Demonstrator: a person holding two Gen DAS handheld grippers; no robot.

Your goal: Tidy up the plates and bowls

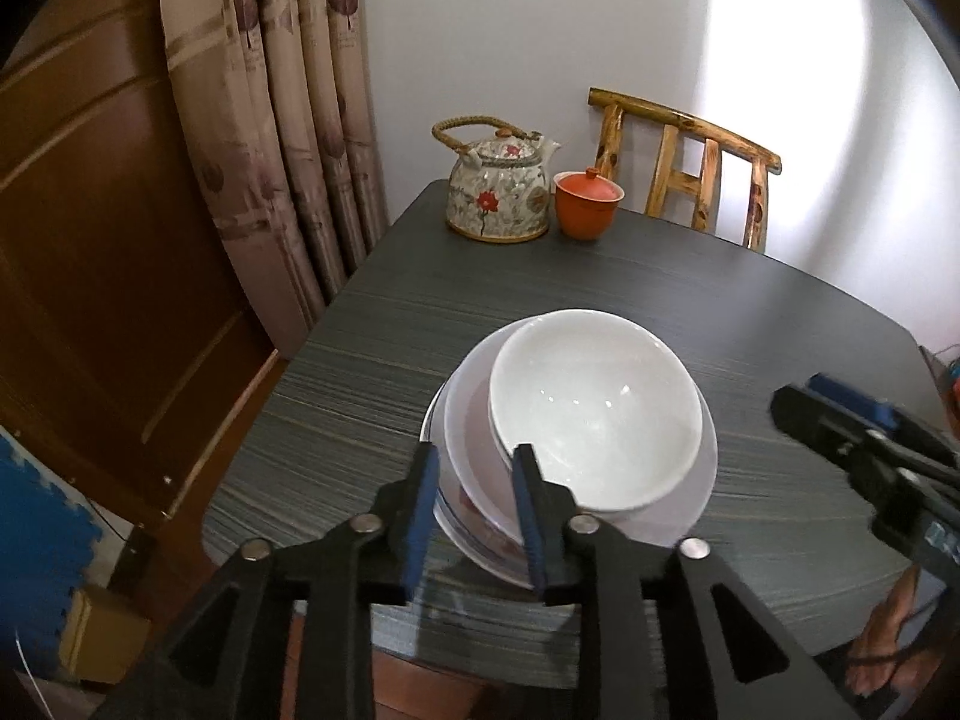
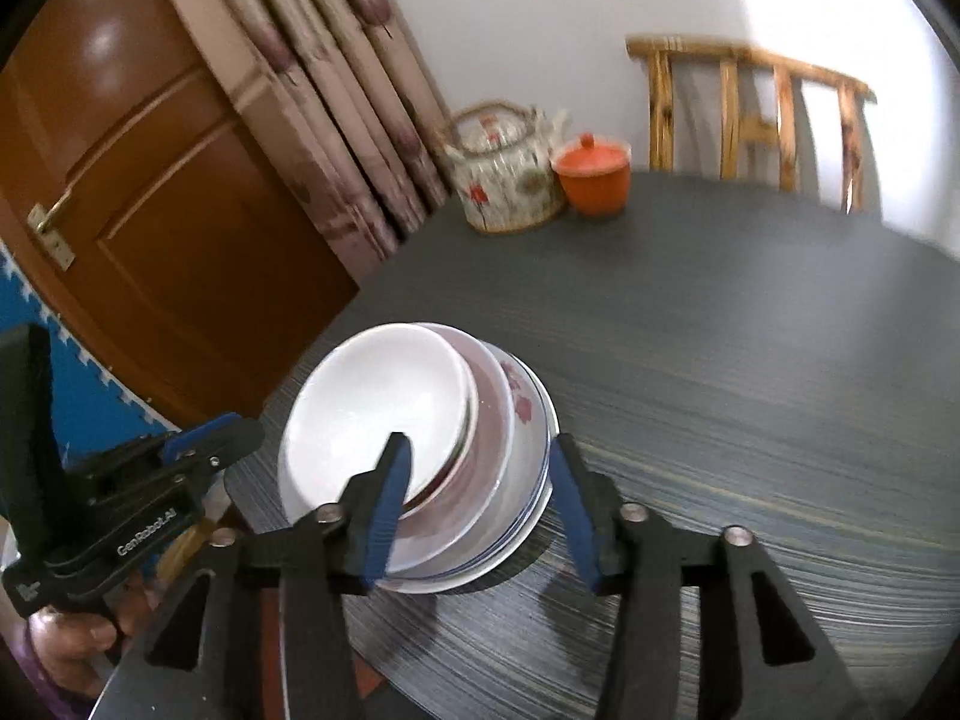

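A stack of dishes stands near the front left edge of the dark grey table point(image 1: 660, 282). On top, shifted off-centre, lies a white bowl point(image 1: 594, 408) point(image 2: 372, 408). Under it sits a pinkish dish point(image 2: 492, 438), and a blue-rimmed plate with red flowers point(image 2: 528, 414) is lower in the stack. My left gripper point(image 1: 475, 462) is open, and the stack's near rim shows between its blue pads without touching them. My right gripper point(image 2: 478, 450) is open wider over the stack's right side, holding nothing. Each gripper also shows at the edge of the other's view.
At the table's far edge stand a flowered teapot point(image 1: 498, 192) and an orange lidded cup point(image 1: 588, 204). A wooden chair point(image 1: 684, 162) is behind the table. Curtains point(image 1: 288, 138), a brown door point(image 2: 168, 192) and a blue foam mat point(image 1: 42, 534) are on the left.
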